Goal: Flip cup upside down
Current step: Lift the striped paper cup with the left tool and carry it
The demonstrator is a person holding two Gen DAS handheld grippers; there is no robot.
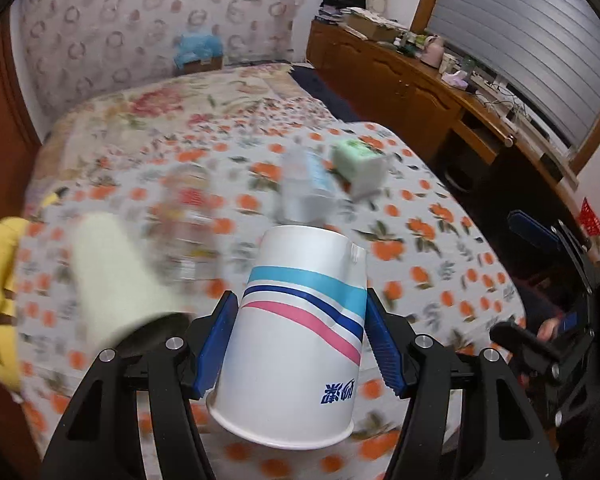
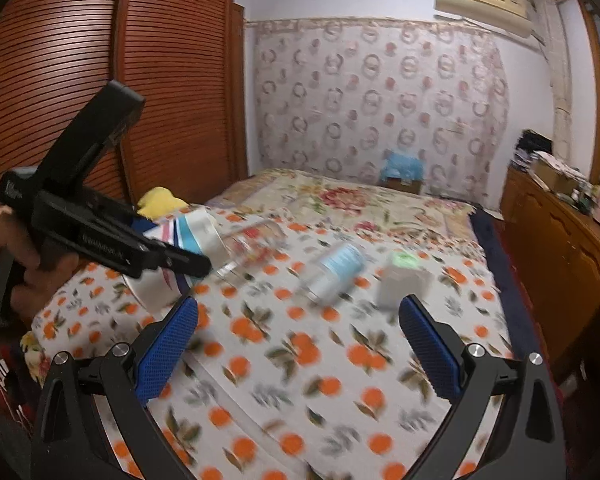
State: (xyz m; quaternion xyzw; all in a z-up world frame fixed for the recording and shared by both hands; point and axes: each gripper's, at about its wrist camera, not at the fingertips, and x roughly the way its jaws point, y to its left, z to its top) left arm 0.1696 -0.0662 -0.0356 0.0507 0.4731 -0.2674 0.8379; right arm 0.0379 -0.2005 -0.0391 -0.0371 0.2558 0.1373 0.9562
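I am holding the paper cup [image 1: 296, 336] in my left gripper [image 1: 296, 344], my jaws closing on its side walls, one blue pad on each flank about midway up the body. It is hanging in the air above the bed [image 1: 440, 280], not resting on the orange-print bedspread. My right gripper [image 2: 298, 344] is hovering over the same bed with its jaws standing wide apart and nothing between them.

The cup looks thin-walled and very light, so I am judging that it will dent or ovalise if I squeeze hard; a gentle pinch on the mid-body is probably all it needs. Near the rolled rim the wall should be stiffer, but the taper could let it slide out towards the narrow end.

In the left wrist view its long axis is running along my fingers, tilted a little to the left, with the wide open mouth nearest the camera and the closed base pointing away. The printed characters are reading inverted there. From the right wrist view the cup [image 2: 196, 236] is lying nearly level, mostly hidden behind the other tool, so I am judging the turn only partly done.
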